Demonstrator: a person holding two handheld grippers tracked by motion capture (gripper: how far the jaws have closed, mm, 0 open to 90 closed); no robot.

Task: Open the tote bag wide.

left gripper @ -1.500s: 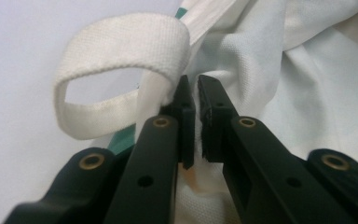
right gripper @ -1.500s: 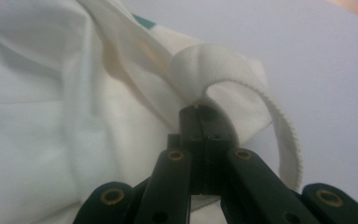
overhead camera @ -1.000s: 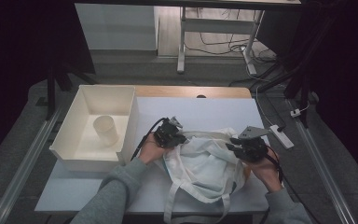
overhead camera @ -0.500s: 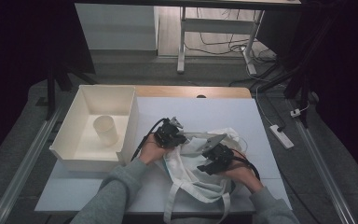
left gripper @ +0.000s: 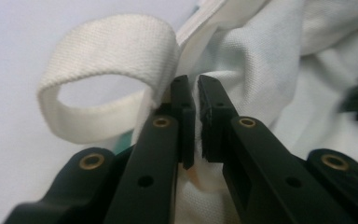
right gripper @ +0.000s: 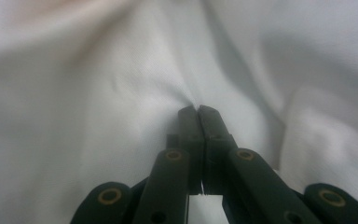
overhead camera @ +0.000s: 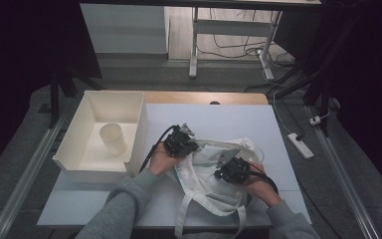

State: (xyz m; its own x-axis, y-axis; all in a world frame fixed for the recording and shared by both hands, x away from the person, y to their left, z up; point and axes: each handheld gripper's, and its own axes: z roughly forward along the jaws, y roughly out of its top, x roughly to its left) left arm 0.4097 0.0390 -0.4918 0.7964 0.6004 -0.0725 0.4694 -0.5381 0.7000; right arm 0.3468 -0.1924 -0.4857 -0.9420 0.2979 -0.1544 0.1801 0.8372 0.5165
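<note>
A white cloth tote bag (overhead camera: 204, 174) lies crumpled on the pale table (overhead camera: 229, 119), its straps trailing toward the front edge. My left gripper (overhead camera: 193, 148) is at the bag's upper left corner, shut on the hem (left gripper: 196, 93) beside a looped strap (left gripper: 121, 46). Cloth shows between its jaws. My right gripper (overhead camera: 221, 173) rests on the middle of the bag. Its jaws have just been closing and now pinch a pucker of the cloth (right gripper: 197, 112). Bag fabric (right gripper: 98, 93) spreads all around them.
A white open bin (overhead camera: 69, 149) stands at the table's left with a pale cup (overhead camera: 113, 138) inside. On the floor to the right lies a power strip (overhead camera: 299, 145). Cables and table legs sit beyond the far edge.
My right gripper has moved left and down from the bag's right edge onto its middle, and its jaws have come together on the cloth. The left gripper has kept still.
</note>
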